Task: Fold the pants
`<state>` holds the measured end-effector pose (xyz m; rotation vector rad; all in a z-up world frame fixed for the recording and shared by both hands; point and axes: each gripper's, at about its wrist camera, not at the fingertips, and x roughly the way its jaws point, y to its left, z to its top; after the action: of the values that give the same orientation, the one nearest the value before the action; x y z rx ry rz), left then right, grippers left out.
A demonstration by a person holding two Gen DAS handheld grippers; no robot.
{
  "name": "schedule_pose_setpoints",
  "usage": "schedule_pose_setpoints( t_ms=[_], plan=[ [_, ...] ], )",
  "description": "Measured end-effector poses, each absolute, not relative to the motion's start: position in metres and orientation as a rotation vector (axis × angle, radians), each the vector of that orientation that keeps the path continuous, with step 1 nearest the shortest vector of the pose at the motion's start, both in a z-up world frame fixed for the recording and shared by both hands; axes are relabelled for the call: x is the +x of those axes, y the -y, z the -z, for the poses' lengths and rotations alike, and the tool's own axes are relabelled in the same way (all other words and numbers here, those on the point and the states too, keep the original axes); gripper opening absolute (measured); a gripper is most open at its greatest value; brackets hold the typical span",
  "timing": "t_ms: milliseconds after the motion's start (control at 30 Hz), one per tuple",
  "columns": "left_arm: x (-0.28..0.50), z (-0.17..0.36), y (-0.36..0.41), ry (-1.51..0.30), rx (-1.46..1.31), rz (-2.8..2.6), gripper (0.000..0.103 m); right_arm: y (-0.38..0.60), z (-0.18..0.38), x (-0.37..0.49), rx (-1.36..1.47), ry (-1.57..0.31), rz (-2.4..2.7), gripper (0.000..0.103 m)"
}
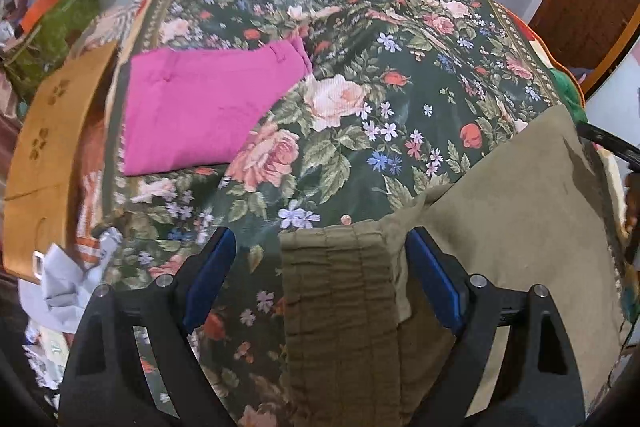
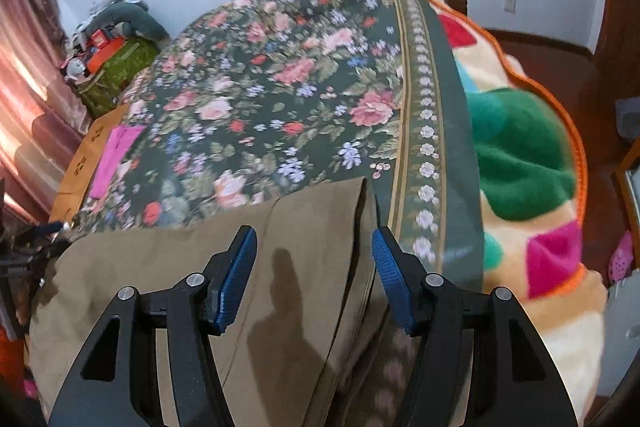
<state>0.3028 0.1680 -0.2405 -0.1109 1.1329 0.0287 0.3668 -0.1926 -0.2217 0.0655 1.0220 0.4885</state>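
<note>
Olive-khaki pants (image 1: 512,211) lie flat on the near part of a bed with a dark floral cover (image 1: 360,67). In the left wrist view the gathered elastic waistband (image 1: 340,291) runs up between the fingers of my left gripper (image 1: 320,239). Its blue pads stand wide apart and do not press the cloth. In the right wrist view the leg ends of the pants (image 2: 180,267) lie under my right gripper (image 2: 314,235). Its jaws are open over the hem corner (image 2: 356,195), and the finger shadows fall on the cloth.
A folded pink garment (image 1: 200,107) lies at the left side of the bed. A bright fleece blanket (image 2: 520,155) hangs off the right side. A tan board (image 1: 48,147), a green box with clutter (image 1: 52,27) and crumpled white paper (image 1: 68,287) sit left of the bed.
</note>
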Motion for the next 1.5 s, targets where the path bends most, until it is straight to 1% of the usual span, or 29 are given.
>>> schedule_pose_setpoints(
  t_ms=[100,200,267,333,433,500,533,633,767,867,1000,1100,1233,1300,1367,1400,1467,1500],
  plan=[
    [0.304,0.247,-0.17,-1.138,-0.144,-0.016,0.088,0.19,0.234,0.379,0.071,-1.05,-0.489,0.045],
    [0.303,0.252,-0.17,-1.143,-0.161,-0.006,0.088,0.188,0.239,0.383,0.055,-1.034,-0.491,0.035],
    [0.3,0.254,-0.171,-1.139,-0.171,0.003,0.088,0.186,0.242,0.383,0.027,-1.037,-0.483,0.018],
    [0.298,0.253,-0.172,-1.124,-0.183,0.005,0.088,0.182,0.244,0.382,-0.025,-1.033,-0.479,0.008],
    [0.294,0.25,-0.177,-1.085,-0.2,-0.017,0.086,0.176,0.249,0.38,-0.108,-1.022,-0.474,0.005],
    [0.291,0.246,-0.177,-1.056,-0.185,-0.042,0.082,0.172,0.251,0.379,-0.152,-1.017,-0.456,0.004],
    [0.291,0.245,-0.177,-1.047,-0.169,-0.063,0.078,0.171,0.252,0.38,-0.161,-1.016,-0.45,0.004],
    [0.29,0.243,-0.183,-1.024,-0.157,-0.114,0.077,0.169,0.255,0.382,-0.165,-1.017,-0.439,0.003],
    [0.29,0.253,-0.195,-1.052,-0.263,-0.111,0.077,0.174,0.257,0.388,-0.111,-1.04,-0.437,0.002],
    [0.287,0.25,-0.198,-1.06,-0.296,-0.101,0.077,0.175,0.253,0.388,-0.089,-1.045,-0.436,0.001],
    [0.279,0.234,-0.192,-1.057,-0.238,-0.123,0.077,0.178,0.235,0.384,-0.105,-1.039,-0.376,0.006],
    [0.273,0.216,-0.187,-1.024,-0.163,-0.151,0.077,0.181,0.213,0.373,-0.103,-0.987,-0.37,0.006],
    [0.266,0.194,-0.185,-0.985,-0.164,-0.128,0.079,0.177,0.184,0.353,-0.089,-0.942,-0.432,0.006],
    [0.264,0.184,-0.18,-0.962,-0.162,-0.109,0.081,0.17,0.169,0.34,-0.085,-0.918,-0.483,0.009],
    [0.264,0.176,-0.173,-0.945,-0.166,-0.082,0.086,0.158,0.155,0.323,-0.087,-0.895,-0.549,0.019],
    [0.264,0.173,-0.169,-0.941,-0.17,-0.064,0.086,0.151,0.15,0.318,-0.091,-0.887,-0.579,0.022],
    [0.268,0.171,-0.16,-0.945,-0.178,-0.025,0.086,0.137,0.144,0.304,-0.105,-0.875,-0.636,0.033],
    [0.271,0.171,-0.157,-0.953,-0.177,-0.012,0.086,0.13,0.143,0.299,-0.11,-0.874,-0.654,0.035]
  ],
)
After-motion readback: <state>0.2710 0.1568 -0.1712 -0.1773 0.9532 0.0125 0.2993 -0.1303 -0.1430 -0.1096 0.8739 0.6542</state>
